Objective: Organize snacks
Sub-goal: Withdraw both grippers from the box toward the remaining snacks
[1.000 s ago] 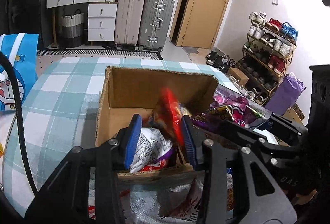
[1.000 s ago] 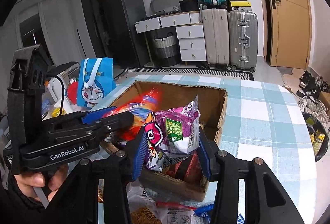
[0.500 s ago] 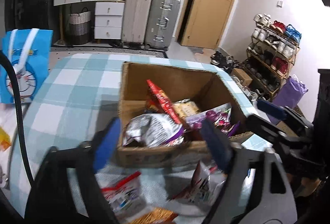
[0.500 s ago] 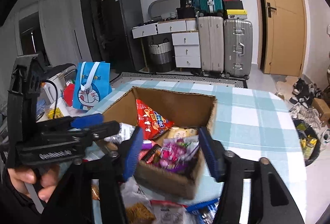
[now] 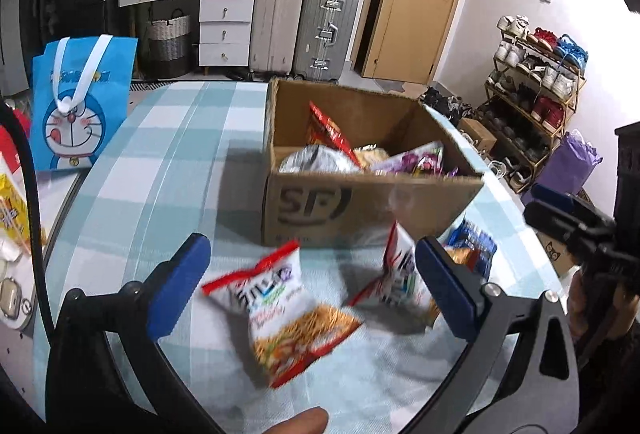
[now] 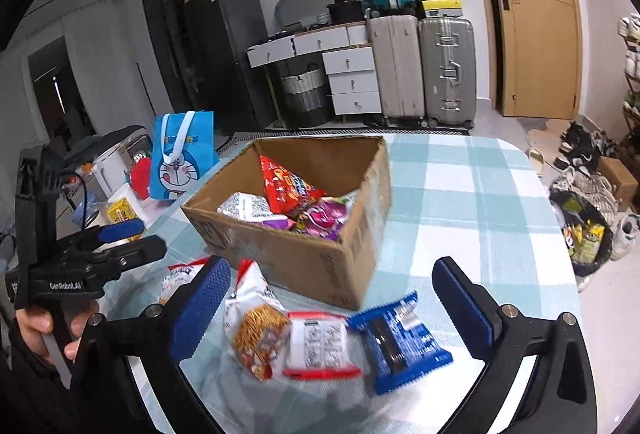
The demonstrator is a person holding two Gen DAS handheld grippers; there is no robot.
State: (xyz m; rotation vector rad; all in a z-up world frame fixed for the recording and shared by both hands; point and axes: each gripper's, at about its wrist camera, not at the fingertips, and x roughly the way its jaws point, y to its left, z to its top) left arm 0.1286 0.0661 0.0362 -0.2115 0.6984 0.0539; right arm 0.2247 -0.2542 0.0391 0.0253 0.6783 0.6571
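Pulled back from the cardboard box (image 5: pixel 372 210) since half a second ago; both claws now lower, hanging over loose packets on the checked counter (image 6: pixel 472 190). Left claw (image 5: pixel 312 286) spread wide, holding nothing. Right claw (image 6: pixel 332 310) likewise wide apart, empty.

Box already carries a red chip bag (image 6: pixel 288 190), a silver packet (image 6: pixel 244 208) and purple packets (image 6: pixel 324 216).

Still outside, just in front of the box: noodle-snack packet (image 5: pixel 288 318) under the left claw, a second white-and-red packet (image 5: pixel 400 282) beside it. Under the right claw: noodle-snack bag (image 6: pixel 256 330), white packet with red edges (image 6: pixel 318 348) touching it, blue packet (image 6: pixel 396 342) next along.

Handling, as a guess: light, air-puffed film bags, slick and crinkly, contents brittle. Best pinched across the sealed end or a flat edge, gently, not across the puffed middle. Blue packet looks flatter and firmer, so likely fine taken across its short width. Overlapping neighbours risk being dragged along.
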